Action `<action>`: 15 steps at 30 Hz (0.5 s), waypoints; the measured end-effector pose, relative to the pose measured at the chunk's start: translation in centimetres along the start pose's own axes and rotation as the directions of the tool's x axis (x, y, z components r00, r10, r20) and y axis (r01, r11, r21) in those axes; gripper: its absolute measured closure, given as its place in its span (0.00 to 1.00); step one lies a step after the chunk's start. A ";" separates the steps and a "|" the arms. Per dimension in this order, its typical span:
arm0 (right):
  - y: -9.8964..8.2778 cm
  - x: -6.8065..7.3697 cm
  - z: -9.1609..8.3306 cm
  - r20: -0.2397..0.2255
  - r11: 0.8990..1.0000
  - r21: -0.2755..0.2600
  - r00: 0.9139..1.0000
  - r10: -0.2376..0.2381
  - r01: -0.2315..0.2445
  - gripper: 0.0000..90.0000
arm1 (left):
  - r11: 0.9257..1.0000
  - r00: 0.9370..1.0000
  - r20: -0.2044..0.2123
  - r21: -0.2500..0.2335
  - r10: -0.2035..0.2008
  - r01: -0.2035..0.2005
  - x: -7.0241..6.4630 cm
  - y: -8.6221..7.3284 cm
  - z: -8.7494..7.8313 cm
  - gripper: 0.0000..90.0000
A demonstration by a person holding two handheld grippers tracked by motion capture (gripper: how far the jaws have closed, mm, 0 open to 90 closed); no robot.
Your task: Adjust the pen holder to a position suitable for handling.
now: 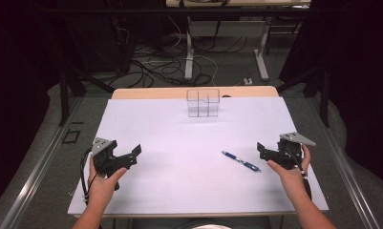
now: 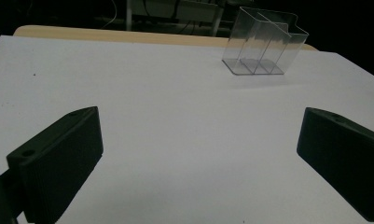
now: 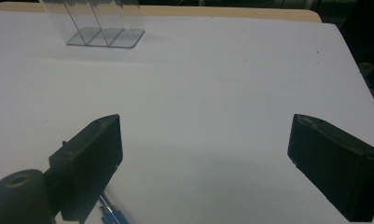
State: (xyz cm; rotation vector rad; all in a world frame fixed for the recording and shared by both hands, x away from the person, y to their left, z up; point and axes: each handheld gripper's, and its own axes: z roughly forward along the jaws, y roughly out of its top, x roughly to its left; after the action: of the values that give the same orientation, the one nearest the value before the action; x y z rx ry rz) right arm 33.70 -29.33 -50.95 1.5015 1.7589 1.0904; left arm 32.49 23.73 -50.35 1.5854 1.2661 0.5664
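High view overhead, claw views low (sharing clear organizer)

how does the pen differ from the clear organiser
The pen is blue and opaque; the organiser is clear. The pen lies flat near the right gripper; the organiser stands upright at the table's far edge. The pen is slim; the organiser is boxy with compartments. Both rest on the white tabletop.

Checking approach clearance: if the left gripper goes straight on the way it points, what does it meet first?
Probably bare table only. The open left gripper has white surface ahead; the clear organizer sits far off and right of centre, though depth is uncertain.
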 end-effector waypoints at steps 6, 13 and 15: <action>-0.1 0.1 0.2 -0.013 0.999 0.018 1.000 -0.029 0.029 0.19 | 0.999 0.999 0.026 0.006 0.048 -0.048 -0.4 0.1 0.2 0.00; 0.4 1.6 0.5 -0.035 0.996 -0.001 0.995 -0.094 0.094 0.27 | 0.999 0.999 0.016 -0.020 0.044 -0.043 -0.1 0.1 -0.3 0.01; 0.5 1.7 0.5 -0.040 0.994 -0.010 0.993 -0.109 0.109 0.29 | 0.999 0.999 0.018 -0.019 0.032 -0.032 0.0 0.1 -0.4 0.01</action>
State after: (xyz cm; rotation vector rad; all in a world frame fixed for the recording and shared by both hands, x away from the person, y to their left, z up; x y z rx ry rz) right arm 34.05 -27.55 -50.64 1.3702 1.8393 1.0781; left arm 32.21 23.84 -50.11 1.5943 1.2199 0.5808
